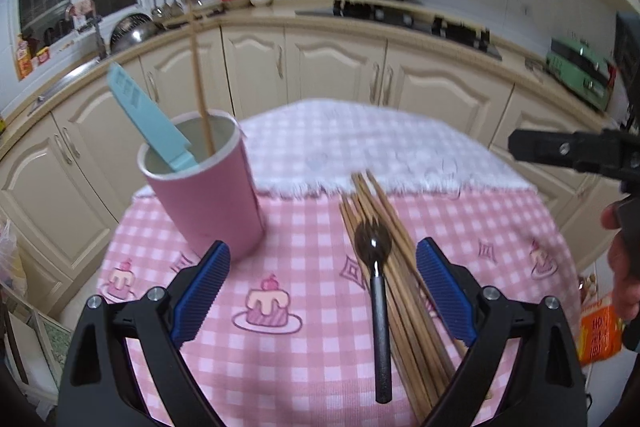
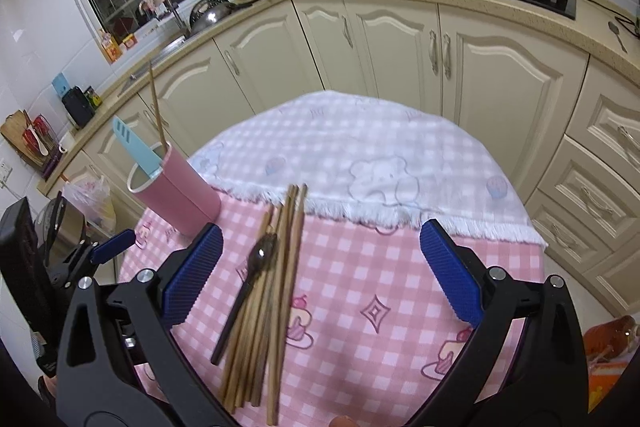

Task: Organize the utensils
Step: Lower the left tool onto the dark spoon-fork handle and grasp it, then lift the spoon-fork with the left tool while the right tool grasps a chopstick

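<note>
A pink cup (image 1: pixel 208 203) (image 2: pixel 176 199) stands at the table's left with a light blue knife (image 1: pixel 152 119) (image 2: pixel 134 145) and one wooden chopstick (image 1: pixel 199 79) (image 2: pixel 157 111) standing in it. A bundle of wooden chopsticks (image 1: pixel 400 287) (image 2: pixel 268 291) lies on the pink checked cloth, with a dark metal spoon (image 1: pixel 376 287) (image 2: pixel 250 277) resting on it. My left gripper (image 1: pixel 322 291) is open above the cloth, the spoon and bundle between its fingers' span. My right gripper (image 2: pixel 320 275) is open over the bundle, holding nothing.
A round table (image 2: pixel 400 287) carries a pink checked cloth and a white checked towel (image 2: pixel 360 163) on its far half. Cream cabinets (image 2: pixel 400 43) curve behind it. An orange package (image 1: pixel 600 335) sits low on the right. A person's hand (image 1: pixel 624 267) holds the right gripper.
</note>
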`<state>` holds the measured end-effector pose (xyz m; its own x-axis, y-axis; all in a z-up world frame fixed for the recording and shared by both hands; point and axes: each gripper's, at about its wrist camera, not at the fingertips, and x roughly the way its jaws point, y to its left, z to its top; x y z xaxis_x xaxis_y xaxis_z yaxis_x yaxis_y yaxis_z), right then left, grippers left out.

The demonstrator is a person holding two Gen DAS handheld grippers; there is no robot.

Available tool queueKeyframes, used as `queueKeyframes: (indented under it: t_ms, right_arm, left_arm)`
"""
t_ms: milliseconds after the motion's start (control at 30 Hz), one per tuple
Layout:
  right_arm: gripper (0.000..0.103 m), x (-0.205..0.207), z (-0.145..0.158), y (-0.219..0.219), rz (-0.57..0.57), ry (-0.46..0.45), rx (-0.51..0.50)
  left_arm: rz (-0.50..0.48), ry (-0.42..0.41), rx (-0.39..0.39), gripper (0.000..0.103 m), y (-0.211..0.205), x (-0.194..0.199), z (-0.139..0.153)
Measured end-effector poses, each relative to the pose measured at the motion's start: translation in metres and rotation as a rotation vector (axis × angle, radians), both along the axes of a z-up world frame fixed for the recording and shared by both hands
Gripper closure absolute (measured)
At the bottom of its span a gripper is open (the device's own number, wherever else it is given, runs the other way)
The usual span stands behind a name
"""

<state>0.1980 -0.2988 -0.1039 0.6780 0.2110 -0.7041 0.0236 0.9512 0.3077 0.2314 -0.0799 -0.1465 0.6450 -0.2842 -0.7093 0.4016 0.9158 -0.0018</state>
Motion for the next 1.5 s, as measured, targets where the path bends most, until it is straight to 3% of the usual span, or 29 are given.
queueKeyframes:
  t_ms: [400, 667, 933, 1500]
  right_arm:
    - [0.006, 0.001, -0.026, -0.006, -0.017, 0.079, -0.014]
    - [0.006, 0.008, -0.044, -0.003, -0.007, 0.126, -0.055]
    - [0.006, 0.020, -0.063, 0.012, 0.026, 0.181, -0.124]
    - [0.006, 0.057, -0.097, 0.057, 0.125, 0.266, -0.296]
  left_arm:
    - [-0.061, 0.125, 0.066, 0.011, -0.027, 0.030, -0.050]
    - [-0.108, 0.218, 0.016, 0.051, -0.027, 0.041, -0.067]
    - [-0.124, 0.240, -0.021, 0.083, -0.023, 0.044, -0.069]
    - [-0.081, 0.242, -0.046, 0.079, -0.004, 0.053, -0.069]
